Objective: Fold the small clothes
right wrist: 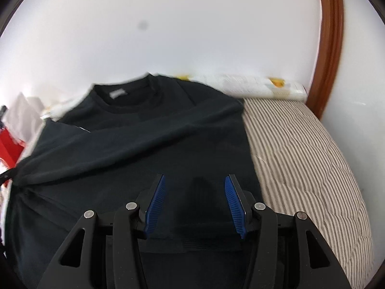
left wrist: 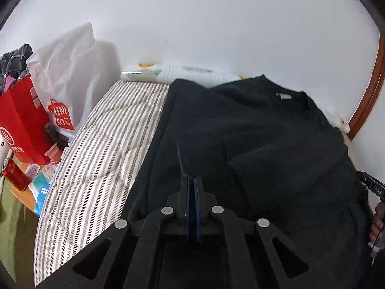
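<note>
A black long-sleeved shirt (left wrist: 264,125) (right wrist: 144,180) lies spread on the bed, its collar and white label (right wrist: 118,93) toward the wall. One sleeve (right wrist: 120,142) is drawn slantwise across the chest toward the left, where it bunches to a point. My left gripper (left wrist: 192,179) is shut, blue pads together, with a ribbed black cuff (left wrist: 183,159) sticking out from between them, above the shirt's left part. My right gripper (right wrist: 195,180) hovers open over the shirt's lower part, with nothing between its blue pads (right wrist: 157,202).
The striped bedcover (left wrist: 96,156) (right wrist: 300,156) shows on both sides of the shirt. A red bag (left wrist: 21,125), a white shopping bag (left wrist: 67,77) and a red can (left wrist: 14,175) crowd the left side. White packages (left wrist: 187,72) line the wall. A wooden frame (right wrist: 329,48) stands at right. A hand (left wrist: 377,226) shows at the right edge.
</note>
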### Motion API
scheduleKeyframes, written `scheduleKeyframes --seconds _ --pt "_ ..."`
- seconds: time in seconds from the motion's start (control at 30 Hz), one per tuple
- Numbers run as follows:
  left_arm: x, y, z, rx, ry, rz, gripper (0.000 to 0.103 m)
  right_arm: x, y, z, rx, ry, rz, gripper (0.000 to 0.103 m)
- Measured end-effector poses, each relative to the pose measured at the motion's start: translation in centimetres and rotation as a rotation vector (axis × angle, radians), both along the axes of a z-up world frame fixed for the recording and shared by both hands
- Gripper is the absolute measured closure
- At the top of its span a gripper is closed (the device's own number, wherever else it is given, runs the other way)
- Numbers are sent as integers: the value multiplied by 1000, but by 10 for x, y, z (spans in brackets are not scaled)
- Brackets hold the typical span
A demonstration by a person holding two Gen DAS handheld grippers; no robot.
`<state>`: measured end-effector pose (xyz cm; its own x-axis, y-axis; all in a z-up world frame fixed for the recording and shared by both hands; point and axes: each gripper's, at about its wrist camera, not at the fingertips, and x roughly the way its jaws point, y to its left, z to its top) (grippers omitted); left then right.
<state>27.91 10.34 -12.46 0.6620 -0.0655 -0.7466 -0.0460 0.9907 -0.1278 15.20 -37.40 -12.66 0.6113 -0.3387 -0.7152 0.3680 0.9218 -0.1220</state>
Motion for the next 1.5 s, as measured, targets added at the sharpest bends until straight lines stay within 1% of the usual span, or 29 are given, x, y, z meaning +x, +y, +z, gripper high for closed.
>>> scheduleKeyframes --seconds 0.07,0.1,0.2,0.33,0.4,0.5,0.67,0.73,0.87,0.93,1.0,1.07,1.13,1.2,1.23,1.27,1.3,1.37,1.5 --pt "0 -3 -4 2 19 -6 99 1 -8 -13 4 58 -37 52" --pt "0 -3 -5 2 22 -5 99 0 -10 -16 6 66 -41 52" --pt "-4 -5 -5 5 25 -7 97 -11 -11 -13 -5 49 -42 52" --pt "-13 -8 0 35 4 1 97 -28 -12 -3 31 20 -46 52" --pt "-17 -9 5 42 -5 4 97 -36 -8 3 24 23 -38 52" --pt "-29 -8 14 38 -33 8 97 -51 -4 13 0 7 -48 52" --pt "-56 -7 27 60 -54 12 97 -82 -1 24 23 -5 -41 52" --pt "-70 -4 30 45 -55 12 97 -94 2 26 21 -7 -38 52" --pt "-96 1 26 17 -32 26 97 -122 8 23 20 9 -13 52" --pt "-109 3 21 20 -13 21 97 -134 10 18 23 31 -5 52" --pt "-121 3 14 43 17 7 94 -145 10 14 28 35 -13 52" --pt "-132 4 9 34 30 -3 94 -157 8 8 30 47 -28 52" --pt "-144 6 5 34 37 10 87 -168 4 2 37 61 -41 52" --pt "-156 9 0 29 43 12 68 -180 1 -3 48 66 -60 52" --pt "-160 10 -1 22 42 12 63 -186 0 -5 54 63 -68 52" --pt "-166 12 -3 14 42 14 53 -191 -1 -7 61 65 -72 52" --pt "-171 14 -5 6 44 14 51 -195 -1 -10 71 69 -70 52" --pt "-179 17 -10 -8 56 11 51 -204 1 -16 87 79 -62 52" --pt "-195 21 -19 -17 76 11 51 -217 3 -29 81 102 -64 52"
